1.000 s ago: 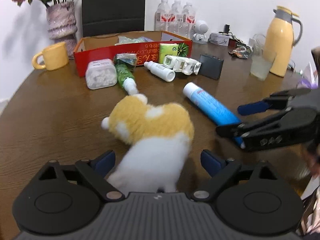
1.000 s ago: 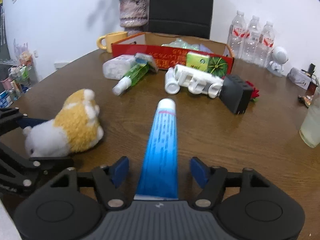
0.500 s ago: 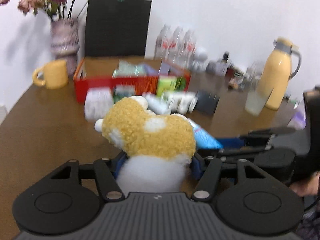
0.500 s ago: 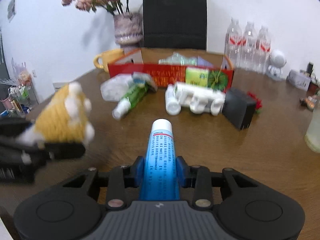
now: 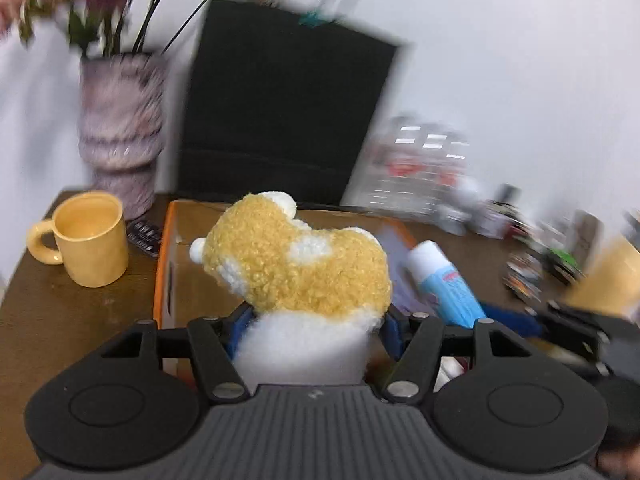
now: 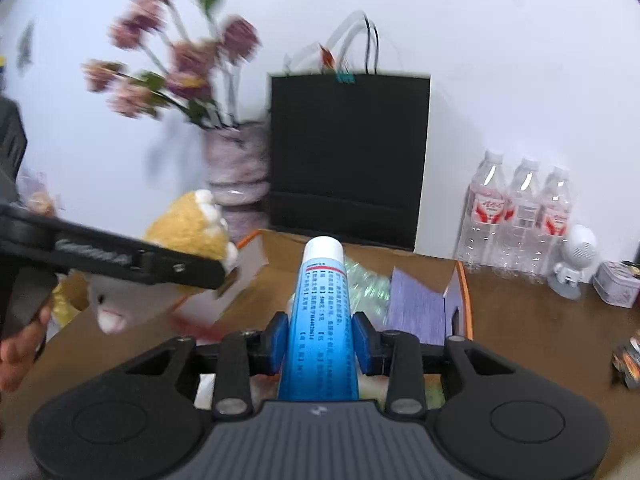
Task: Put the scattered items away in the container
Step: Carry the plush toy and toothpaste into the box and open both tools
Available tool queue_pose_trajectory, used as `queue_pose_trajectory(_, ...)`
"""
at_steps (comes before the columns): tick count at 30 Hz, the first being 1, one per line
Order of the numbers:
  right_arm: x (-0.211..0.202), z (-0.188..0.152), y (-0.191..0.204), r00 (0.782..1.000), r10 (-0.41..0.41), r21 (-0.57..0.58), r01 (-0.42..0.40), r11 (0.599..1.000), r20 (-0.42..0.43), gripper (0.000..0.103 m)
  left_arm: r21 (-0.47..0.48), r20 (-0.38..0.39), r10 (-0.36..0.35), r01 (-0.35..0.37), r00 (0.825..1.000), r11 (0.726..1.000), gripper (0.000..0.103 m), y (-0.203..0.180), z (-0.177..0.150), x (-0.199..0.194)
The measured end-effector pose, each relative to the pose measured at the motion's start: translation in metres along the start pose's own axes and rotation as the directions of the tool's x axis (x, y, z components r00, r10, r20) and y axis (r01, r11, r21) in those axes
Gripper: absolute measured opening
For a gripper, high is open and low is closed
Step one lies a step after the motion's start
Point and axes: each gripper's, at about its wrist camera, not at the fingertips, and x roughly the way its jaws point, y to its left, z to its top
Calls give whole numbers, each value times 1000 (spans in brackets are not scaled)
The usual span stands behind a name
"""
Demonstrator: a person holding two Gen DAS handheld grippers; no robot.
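While hanging above the cardboard box [image 5: 170, 240], grips a plush toy [image 5: 296, 268] between the blue pads of the left gripper [image 5: 312, 332], closed in on the toy's white underside, yellow back and head rising up and forward past the fingertips. Carries it over the box's open inside, near the orange-edged left wall, clear of the yellow mug [image 5: 90, 238] and the vase [image 5: 120, 128] standing on the wooden table [image 5: 60, 320] beyond that wall. Clamps, in the right gripper [image 6: 320, 340], a blue tube [image 6: 320, 312], pinched at mid-length between narrow-set pads, white cap pointing forward over the box [image 6: 460, 280], above a purple sheet [image 6: 416, 304] and a clear wrapper lying inside. Shows the toy [image 6: 188, 232] and left gripper [image 6: 120, 258] to the tube's left, apart from it.
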Motion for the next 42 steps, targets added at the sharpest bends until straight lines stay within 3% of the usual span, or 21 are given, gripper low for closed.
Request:
queue_pose_trajectory(3,65,34,-19,995,42,129,-31,991,-86,33,-75,-79,89,-95,993,993,63,20,32,65)
queue_pose_trajectory(6,116,53,-27,987,80,196,-51,979,-139,33,-179,-160,118,-147,980,973,70,45,49,111)
queue_pose_trajectory(8,149,60,-30,980,97,230,-56,972,-172,33,-180,-205,146,-183,968,966,73,59,57,130)
queue_pose_trajectory(10,182,61,-31,971,106,265,-47,963,-213,34,-212,-198,183,-225,963,951,89,70,62,135)
queue_pose_trajectory(12,207,55,-31,959,118,303,-36,952,-256,34,-299,-191,92,-148,977,943,99,84,63,136)
queue_pose_trajectory(14,225,48,-28,945,140,315,-42,948,-294,36,-356,-196,33,-102,980,929,100,91,61,134)
queue_pose_trajectory(16,232,44,-26,937,170,331,-63,942,-304,43,-299,-184,54,-108,981,948,100,85,60,129)
queue_pose_trajectory(18,232,46,-29,938,194,373,-77,925,-288,61,-282,-190,67,-119,980,952,100,81,60,123)
queue_pose_trajectory(20,225,49,-30,940,192,379,-75,922,-282,62,-266,-195,79,-130,978,955,102,77,61,117)
queue_pose_trajectory(24,205,57,-32,937,126,292,-26,956,-327,62,-242,-227,96,-151,969,959,103,71,59,113)
queue_pose_trajectory(29,180,52,-50,900,24,200,71,977,-435,62,-146,-334,113,-170,936,975,103,50,45,114)
queue_pose_trajectory(31,167,46,-53,882,-1,168,91,982,-471,62,-98,-350,107,-150,931,984,103,37,39,108)
queue_pose_trajectory(34,143,40,-56,887,-11,164,97,982,-462,72,-66,-372,96,-130,923,989,103,21,29,95)
queue_pose_trajectory(42,76,32,-44,895,-30,129,98,987,-445,72,-45,-311,144,-166,939,985,103,-7,6,28)
